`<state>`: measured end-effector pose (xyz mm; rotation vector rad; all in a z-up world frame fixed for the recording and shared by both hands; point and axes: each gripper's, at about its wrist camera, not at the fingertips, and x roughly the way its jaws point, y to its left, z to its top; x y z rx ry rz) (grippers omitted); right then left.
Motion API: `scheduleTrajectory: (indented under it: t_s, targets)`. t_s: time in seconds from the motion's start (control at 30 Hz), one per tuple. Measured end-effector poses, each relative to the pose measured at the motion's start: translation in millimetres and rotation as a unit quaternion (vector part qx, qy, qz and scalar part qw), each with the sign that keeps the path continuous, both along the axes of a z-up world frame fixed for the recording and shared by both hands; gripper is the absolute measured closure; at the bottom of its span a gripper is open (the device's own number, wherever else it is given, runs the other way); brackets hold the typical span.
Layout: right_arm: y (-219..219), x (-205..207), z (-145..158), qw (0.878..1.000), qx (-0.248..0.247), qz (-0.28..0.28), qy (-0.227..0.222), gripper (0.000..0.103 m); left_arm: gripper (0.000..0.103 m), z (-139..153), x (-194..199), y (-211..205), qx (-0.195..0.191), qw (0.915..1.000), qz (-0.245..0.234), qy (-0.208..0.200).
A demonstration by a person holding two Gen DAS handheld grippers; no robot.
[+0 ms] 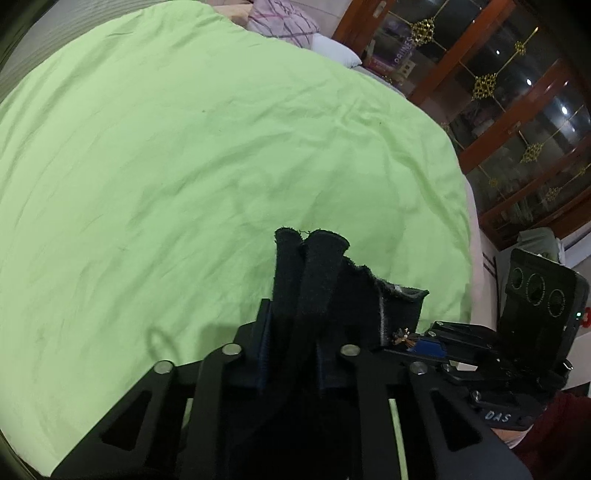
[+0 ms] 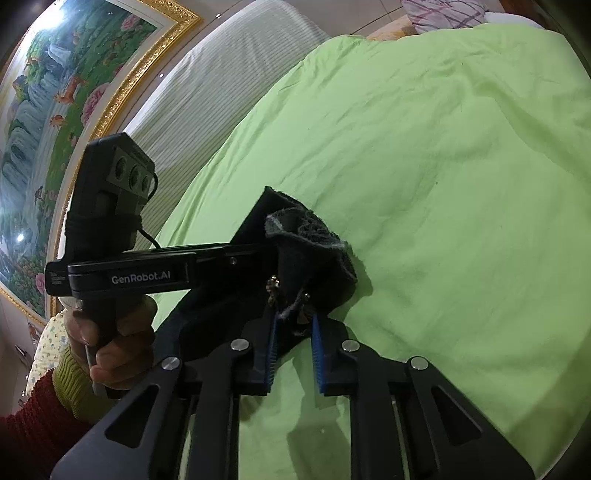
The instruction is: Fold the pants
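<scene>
The dark pants (image 1: 317, 280) are bunched up and held above the green bedsheet (image 1: 184, 166). My left gripper (image 1: 291, 343) is shut on a folded edge of the pants, which sticks up past the fingers. My right gripper (image 2: 293, 325) is shut on the pants (image 2: 314, 251) at a part with a small metal fastener; the blue pads (image 2: 317, 354) stand apart with cloth between their tips. The other gripper shows in each view: the right one in the left wrist view (image 1: 480, 350), the left one in the right wrist view (image 2: 147, 273), held by a hand. Most of the pants hang hidden below the grippers.
The green sheet (image 2: 443, 184) covers the bed. A striped pillow (image 1: 280, 18) and white pillow (image 1: 336, 50) lie at the far end. A wooden glass-door cabinet (image 1: 517, 110) stands right of the bed. A gold-framed painting (image 2: 55, 92) hangs on the wall to the left.
</scene>
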<state>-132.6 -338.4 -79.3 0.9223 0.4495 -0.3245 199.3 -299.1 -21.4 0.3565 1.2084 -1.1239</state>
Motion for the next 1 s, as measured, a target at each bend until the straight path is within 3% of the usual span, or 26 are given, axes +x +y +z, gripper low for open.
scheduleTrajectory:
  t_s: [0.1, 0.2, 0.5, 0.77, 1.0]
  targets:
    - [5, 2, 8, 1.000, -0.006, 0.004, -0.007, 0.089, 0.090, 13, 2, 16, -0.026, 0.9994, 0.015, 0.019]
    - [11, 3, 22, 0.999, -0.015, 0.018, -0.027, 0.089, 0.091, 31, -3, 31, -0.047, 0.9985, 0.026, 0.008]
    - [56, 26, 75, 0.983, -0.059, 0.138, -0.105, 0.089, 0.091, 81, -16, 102, -0.113, 0.9914, 0.065, 0.000]
    - [106, 66, 87, 0.964, -0.090, 0.231, -0.098, 0.089, 0.091, 99, -41, 167, -0.134, 0.9844, 0.110, -0.027]
    - [134, 91, 77, 0.950, -0.111, 0.286, -0.063, 0.089, 0.094, 79, -47, 212, -0.140, 0.9766, 0.162, -0.015]
